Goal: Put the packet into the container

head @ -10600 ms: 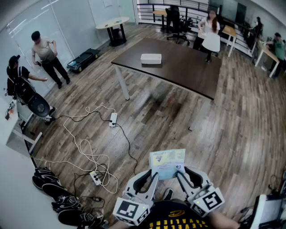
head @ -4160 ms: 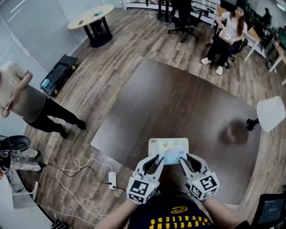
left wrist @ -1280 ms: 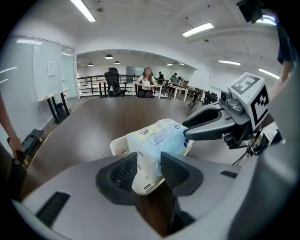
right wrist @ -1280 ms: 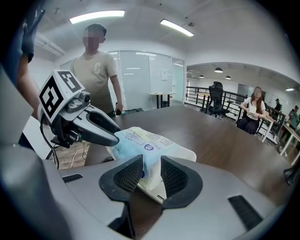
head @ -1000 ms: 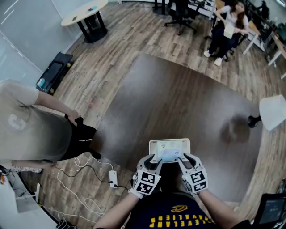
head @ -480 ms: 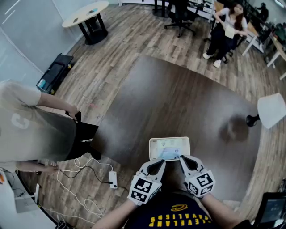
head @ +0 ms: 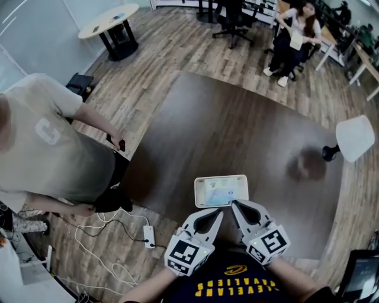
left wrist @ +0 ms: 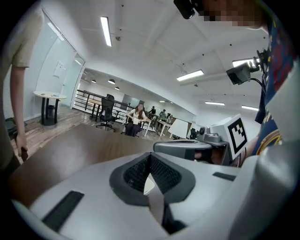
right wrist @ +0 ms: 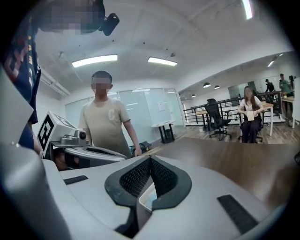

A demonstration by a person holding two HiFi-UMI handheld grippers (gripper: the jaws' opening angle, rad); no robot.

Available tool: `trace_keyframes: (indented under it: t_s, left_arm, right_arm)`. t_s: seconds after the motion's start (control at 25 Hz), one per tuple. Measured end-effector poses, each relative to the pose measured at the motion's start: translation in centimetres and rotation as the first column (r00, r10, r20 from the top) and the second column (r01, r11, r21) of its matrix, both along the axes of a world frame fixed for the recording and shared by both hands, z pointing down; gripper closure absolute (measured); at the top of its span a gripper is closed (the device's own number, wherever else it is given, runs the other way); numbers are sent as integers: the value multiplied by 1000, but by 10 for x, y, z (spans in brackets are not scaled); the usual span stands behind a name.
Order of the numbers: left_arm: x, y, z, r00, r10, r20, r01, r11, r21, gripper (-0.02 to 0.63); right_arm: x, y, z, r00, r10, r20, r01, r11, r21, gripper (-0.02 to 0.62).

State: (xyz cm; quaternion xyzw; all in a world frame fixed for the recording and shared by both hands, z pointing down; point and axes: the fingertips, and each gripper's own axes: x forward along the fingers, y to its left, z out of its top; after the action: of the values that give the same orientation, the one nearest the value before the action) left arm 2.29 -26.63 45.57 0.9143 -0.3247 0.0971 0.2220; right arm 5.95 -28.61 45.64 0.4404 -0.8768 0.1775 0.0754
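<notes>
We see the packet lying inside the white container on the dark surface. Our left tool and right tool are both clenched on nothing (tips just beside the container's near rim).

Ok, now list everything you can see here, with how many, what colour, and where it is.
table: one, dark brown, centre
container: one, white, near edge of the table
packet: one, pale with blue print, lying in the container
lamp: one, white with black base, table's right end
standing person: one, beige T-shirt, left of the table
seated person: one, white top, far right
round table: one, pale top, far left
power strip: one, white, floor at lower left
left gripper: one, grey, shut, empty, just short of the container
right gripper: one, grey, shut, empty, beside it
</notes>
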Motion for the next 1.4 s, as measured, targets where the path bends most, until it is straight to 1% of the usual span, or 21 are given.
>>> trace_keyframes:
  t_s: [0.2, 0.52, 0.88, 1.4]
  left_arm:
    - [-2, -1, -24, 999, -24, -37, 26, 999, 37, 607]
    - [-2, 1, -24, 998, -46, -35, 47, 998, 38, 606]
    - [-4, 2, -29, 998, -58, -33, 60, 996, 60, 606]
    - [-3, 3, -27, 998, -61, -32, 62, 997, 55, 606]
  right_arm:
    - [-9, 2, -26, 999, -8, -36, 11, 996, 89, 585]
    - [-7, 6, -33, 999, -16, -28, 20, 989, 146, 584]
    - [-9, 10, -35, 999, -29, -26, 33, 988, 153, 584]
    - [-12, 13, -31, 999, -44, -23, 47, 988, 144, 584]
